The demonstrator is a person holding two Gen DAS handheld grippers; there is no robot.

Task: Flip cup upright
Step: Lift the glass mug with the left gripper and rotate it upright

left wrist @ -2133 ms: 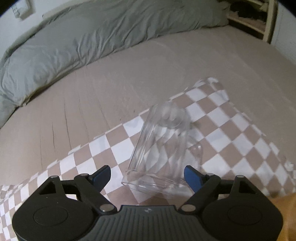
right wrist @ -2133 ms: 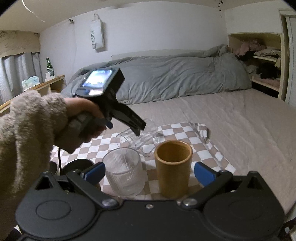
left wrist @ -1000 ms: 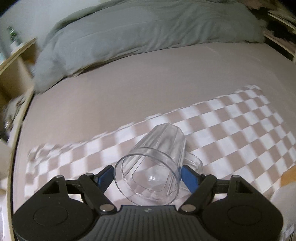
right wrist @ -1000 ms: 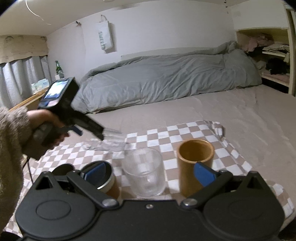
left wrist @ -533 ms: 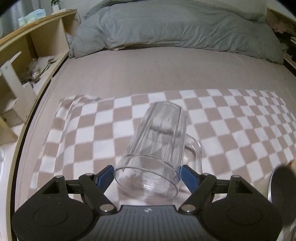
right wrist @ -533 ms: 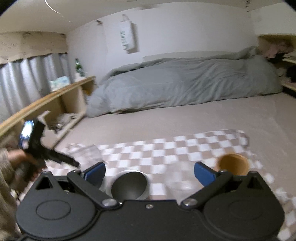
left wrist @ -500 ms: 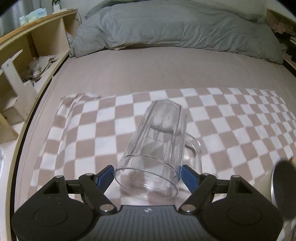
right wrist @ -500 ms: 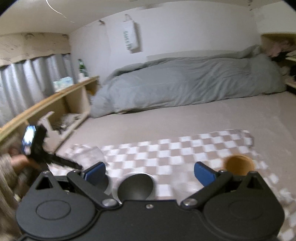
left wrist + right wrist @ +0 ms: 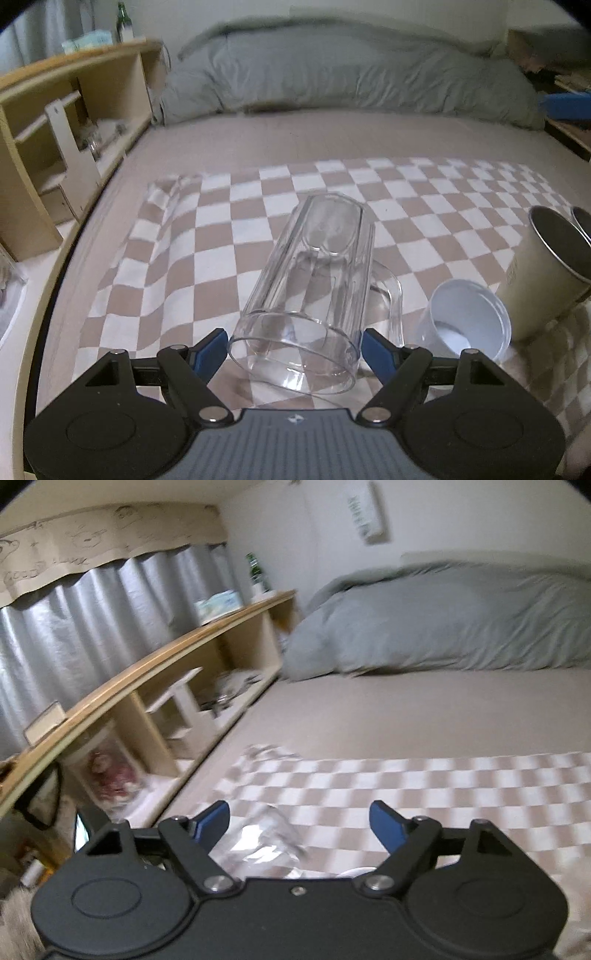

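Cup point(image 9: 314, 291), a clear handled mug, lies on its side with its rim clamped between the blue fingertips point(image 9: 212, 349) of the left claw point(image 9: 293, 349), base pointing to 12 o'clock over the checkered cloth point(image 9: 207, 236) on the bed point(image 9: 332, 136). At 3 o'clock sit a white cup point(image 9: 467, 323) and a metal tumbler point(image 9: 543, 273). The right claw point(image 9: 297, 821) hangs spread wide; the blurred shape beneath it is probably the same mug.

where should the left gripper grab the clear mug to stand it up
Grip the clear mug across its body just behind the open rim, coming from the mouth end. It lies on its side, mouth toward the left gripper, handle on the right; its fingers already flank the rim.
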